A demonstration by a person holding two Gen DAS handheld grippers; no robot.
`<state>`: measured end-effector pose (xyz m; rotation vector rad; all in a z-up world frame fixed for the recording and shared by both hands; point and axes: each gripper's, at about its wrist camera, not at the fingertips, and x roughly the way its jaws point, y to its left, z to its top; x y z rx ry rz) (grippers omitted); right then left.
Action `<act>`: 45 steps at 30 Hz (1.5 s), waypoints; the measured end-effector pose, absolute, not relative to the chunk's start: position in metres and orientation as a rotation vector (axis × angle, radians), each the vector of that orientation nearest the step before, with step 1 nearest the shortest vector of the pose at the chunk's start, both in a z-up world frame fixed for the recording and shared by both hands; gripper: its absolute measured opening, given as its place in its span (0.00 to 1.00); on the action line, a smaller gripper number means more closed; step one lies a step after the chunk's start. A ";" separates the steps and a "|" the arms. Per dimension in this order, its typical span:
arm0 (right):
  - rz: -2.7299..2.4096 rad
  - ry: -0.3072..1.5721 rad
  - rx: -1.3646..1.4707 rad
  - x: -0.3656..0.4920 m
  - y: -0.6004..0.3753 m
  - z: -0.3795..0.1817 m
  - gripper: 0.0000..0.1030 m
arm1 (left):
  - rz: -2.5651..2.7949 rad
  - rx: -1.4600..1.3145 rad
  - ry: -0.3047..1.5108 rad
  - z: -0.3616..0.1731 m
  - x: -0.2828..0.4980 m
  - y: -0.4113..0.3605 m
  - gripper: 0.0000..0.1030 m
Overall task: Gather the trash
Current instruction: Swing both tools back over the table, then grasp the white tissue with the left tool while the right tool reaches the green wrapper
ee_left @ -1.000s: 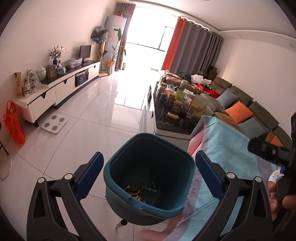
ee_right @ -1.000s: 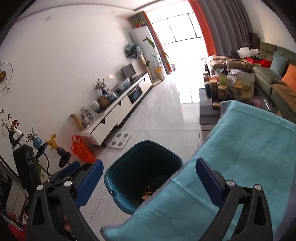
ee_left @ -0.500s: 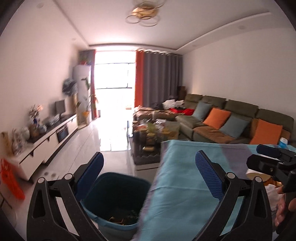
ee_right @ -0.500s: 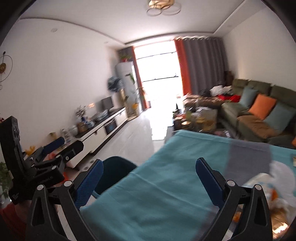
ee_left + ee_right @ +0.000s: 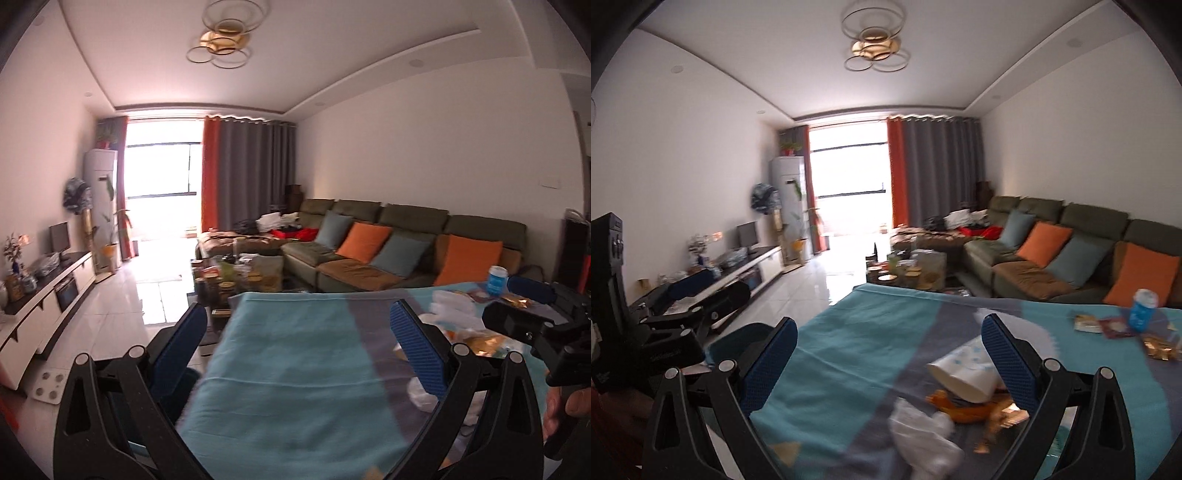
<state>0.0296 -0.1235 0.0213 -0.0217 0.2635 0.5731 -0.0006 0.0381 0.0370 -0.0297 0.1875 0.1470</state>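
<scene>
The left gripper (image 5: pixel 295 350) is spread wide with nothing between its blue pads, hovering above a bare stretch of the teal and grey cloth (image 5: pixel 291 373) that covers the table. The right gripper (image 5: pixel 886 354) is equally wide apart and empty, held over the same cloth closer to the litter. Just inside its right finger lies a paper cup (image 5: pixel 964 373) tipped on its side with the mouth facing left, and beneath it sit an orange scrap (image 5: pixel 960 408) and a crumpled white tissue (image 5: pixel 923 432), all near one another on the grey band of the cloth. Farther right on the cloth are flat snack wrappers (image 5: pixel 1102 325), a gold foil wrapper (image 5: pixel 1161 349) and an upright blue bottle (image 5: pixel 1143 308). In the left wrist view the same heap shows as white tissue and foil beyond the right finger, partly hidden by the other gripper's black body. The teal bin (image 5: pixel 746 334) stands on the floor beside the table's left edge, only its rim showing. Beyond lie a green sofa (image 5: pixel 399 247) with orange and blue cushions, a cluttered coffee table (image 5: pixel 236 273), a white TV cabinet (image 5: pixel 44 299) and a bright window (image 5: pixel 162 177).
</scene>
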 end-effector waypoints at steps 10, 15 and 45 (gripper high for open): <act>0.374 0.302 -0.022 0.025 -0.178 0.003 0.94 | -0.058 -0.033 0.282 0.012 0.022 -0.009 0.95; 0.278 0.353 -0.031 0.026 -0.206 -0.013 0.94 | -0.155 -0.019 0.340 -0.004 0.033 -0.027 0.95; 0.195 0.562 -0.090 0.053 -0.227 -0.065 0.86 | -0.288 -0.021 0.548 -0.064 0.104 -0.075 0.95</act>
